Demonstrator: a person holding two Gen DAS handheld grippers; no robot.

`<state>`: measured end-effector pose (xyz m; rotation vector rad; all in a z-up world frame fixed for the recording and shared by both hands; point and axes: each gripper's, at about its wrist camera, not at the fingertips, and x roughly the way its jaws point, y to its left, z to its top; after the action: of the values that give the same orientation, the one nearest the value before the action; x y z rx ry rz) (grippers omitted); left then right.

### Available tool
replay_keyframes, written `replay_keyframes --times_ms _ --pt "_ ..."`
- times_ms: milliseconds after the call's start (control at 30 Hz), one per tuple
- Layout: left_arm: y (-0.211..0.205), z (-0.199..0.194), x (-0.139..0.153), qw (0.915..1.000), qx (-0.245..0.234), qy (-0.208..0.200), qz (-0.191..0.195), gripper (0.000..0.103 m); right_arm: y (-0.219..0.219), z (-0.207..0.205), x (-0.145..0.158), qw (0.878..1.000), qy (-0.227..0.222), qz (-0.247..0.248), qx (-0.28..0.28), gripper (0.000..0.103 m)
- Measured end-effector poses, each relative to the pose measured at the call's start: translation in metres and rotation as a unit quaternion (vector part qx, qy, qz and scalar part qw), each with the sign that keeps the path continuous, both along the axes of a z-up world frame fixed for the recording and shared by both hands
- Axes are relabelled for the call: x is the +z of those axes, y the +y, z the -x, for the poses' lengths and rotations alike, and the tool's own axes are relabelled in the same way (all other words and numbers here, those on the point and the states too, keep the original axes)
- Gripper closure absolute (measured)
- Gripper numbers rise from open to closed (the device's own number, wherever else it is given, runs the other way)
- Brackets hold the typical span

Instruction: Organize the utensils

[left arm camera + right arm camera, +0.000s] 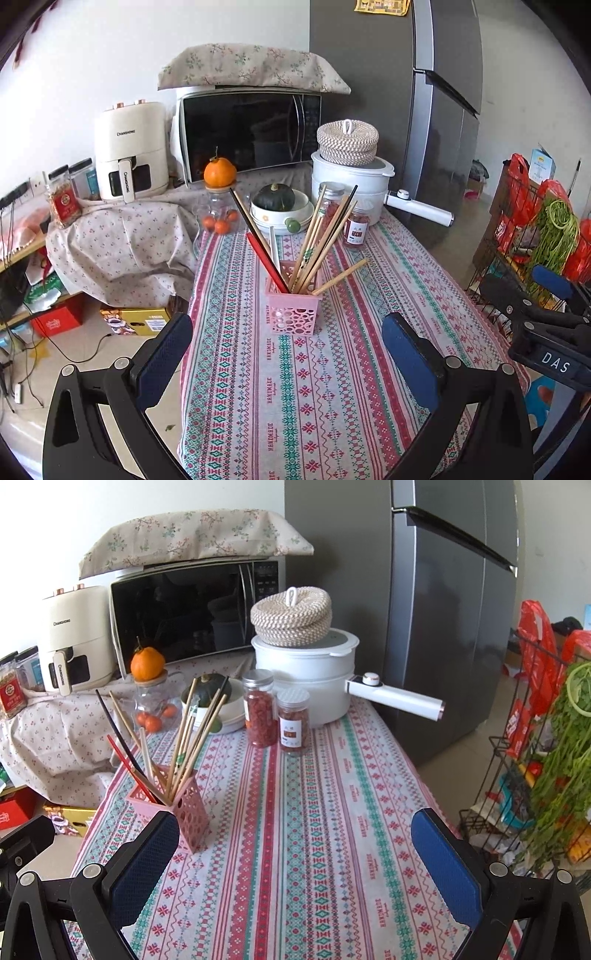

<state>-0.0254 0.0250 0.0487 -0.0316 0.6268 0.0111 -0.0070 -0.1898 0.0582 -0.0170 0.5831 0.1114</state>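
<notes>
At the bottom of the left wrist frame my left gripper (288, 354) is spread wide with nothing between its blue pads, and the right gripper (295, 849) sits equally released at the bottom of its own view. The pink perforated holder (293, 308) stands upright on the striped tablecloth (332, 387), dead centre ahead of the left gripper and just beyond its fingertips; from the right gripper it lies off to the lower left, near the left pad. I judge the left arm the nearer and better lined up. The chopsticks (321, 236) stand in the holder with their long axes rising and fanning outward, one wooden stick leaning low toward the right. I count roughly a dozen: one red, two black, the rest wood or bamboo, though overlap blurs the tally. None lies loose on the cloth, so the sorting looks largely done. Farther up the frame stand two jars of red dried fruit (275, 712), then one white pot (306, 672).
</notes>
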Motion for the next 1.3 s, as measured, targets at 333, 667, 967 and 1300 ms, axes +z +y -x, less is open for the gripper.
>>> replay_keyframes --times_ms 333,667,967,1300 --pt "0.0009 -0.0018 0.0002 0.9999 -0.008 0.001 0.011 0.0 -0.0009 -0.0001 -0.0005 1.0 -0.002 -0.004 -0.005 0.0" --pt "0.0024 -0.0022 0.0 0.9998 -0.003 0.0 0.018 0.0 -0.002 -0.0016 -0.0014 1.0 0.001 -0.004 -0.008 0.0" --pt "0.0006 -0.0024 -0.0008 0.9998 -0.007 0.002 0.019 0.0 -0.0044 -0.0022 -0.0015 1.0 0.002 -0.007 -0.011 0.0" --pt "0.0021 0.0007 0.0033 0.9999 0.0 -0.012 0.012 0.0 -0.0055 0.0005 0.0004 1.0 -0.003 -0.011 -0.016 0.0"
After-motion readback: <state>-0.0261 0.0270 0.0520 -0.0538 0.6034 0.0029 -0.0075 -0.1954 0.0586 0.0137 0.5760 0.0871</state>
